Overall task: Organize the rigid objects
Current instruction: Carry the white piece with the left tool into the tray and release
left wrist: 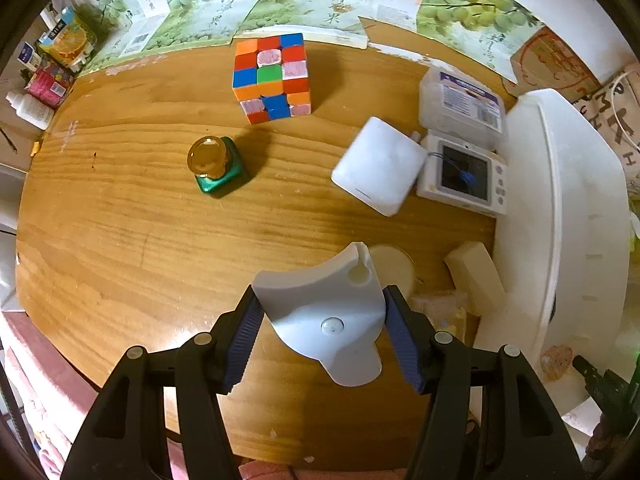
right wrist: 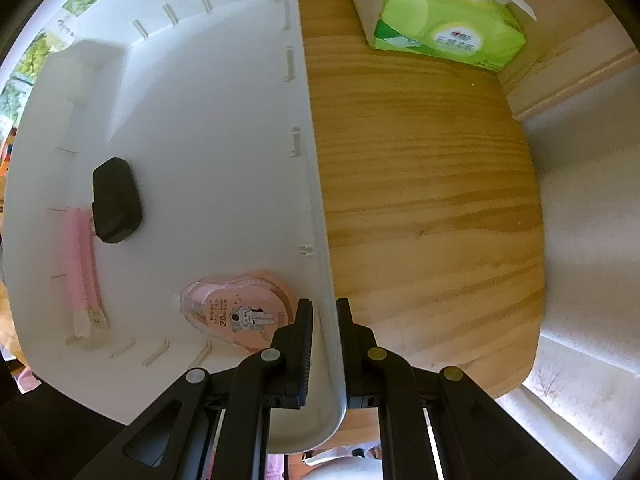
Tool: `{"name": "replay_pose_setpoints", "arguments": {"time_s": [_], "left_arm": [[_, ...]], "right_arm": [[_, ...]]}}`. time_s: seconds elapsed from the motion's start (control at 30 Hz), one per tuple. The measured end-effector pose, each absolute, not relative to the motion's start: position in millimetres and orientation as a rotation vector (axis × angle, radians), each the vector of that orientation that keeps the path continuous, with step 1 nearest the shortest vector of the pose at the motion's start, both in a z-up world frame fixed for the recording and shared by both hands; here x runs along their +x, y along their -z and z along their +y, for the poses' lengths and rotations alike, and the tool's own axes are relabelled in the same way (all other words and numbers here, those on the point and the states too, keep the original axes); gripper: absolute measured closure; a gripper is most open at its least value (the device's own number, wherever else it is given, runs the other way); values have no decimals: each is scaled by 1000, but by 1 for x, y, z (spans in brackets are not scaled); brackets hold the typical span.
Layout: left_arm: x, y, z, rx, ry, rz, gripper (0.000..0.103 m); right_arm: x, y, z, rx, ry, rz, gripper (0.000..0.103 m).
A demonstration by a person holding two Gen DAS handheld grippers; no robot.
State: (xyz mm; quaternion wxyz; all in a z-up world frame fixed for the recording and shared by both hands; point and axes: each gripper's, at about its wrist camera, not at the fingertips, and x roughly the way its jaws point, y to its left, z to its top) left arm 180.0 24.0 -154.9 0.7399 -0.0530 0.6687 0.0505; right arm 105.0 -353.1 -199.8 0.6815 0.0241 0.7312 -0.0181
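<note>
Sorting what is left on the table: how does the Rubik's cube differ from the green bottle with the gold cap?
The Rubik's cube is multicoloured, with orange, red, blue and green squares; the green bottle is green under a round gold cap. The cube looks larger and lies farther from the left gripper than the bottle. Both stand free on the wooden table.

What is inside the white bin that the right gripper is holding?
Inside the white bin lie a black object, a pink tube and a round pink packet. The right gripper covers part of the packet and the near corner.
</note>
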Motion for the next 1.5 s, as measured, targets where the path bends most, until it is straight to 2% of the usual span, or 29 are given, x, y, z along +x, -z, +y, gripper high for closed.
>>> {"name": "replay_pose_setpoints", "arguments": {"time_s": [0.97,1.5], "left_arm": [[124,61,-77,-34,-92,1272,39],[121,53,-155,28,17,1244,39]], "right_arm": [[102,203,-333,-107,-260,1587,92],[96,196,-335,-152,-321,1531,92]]}}
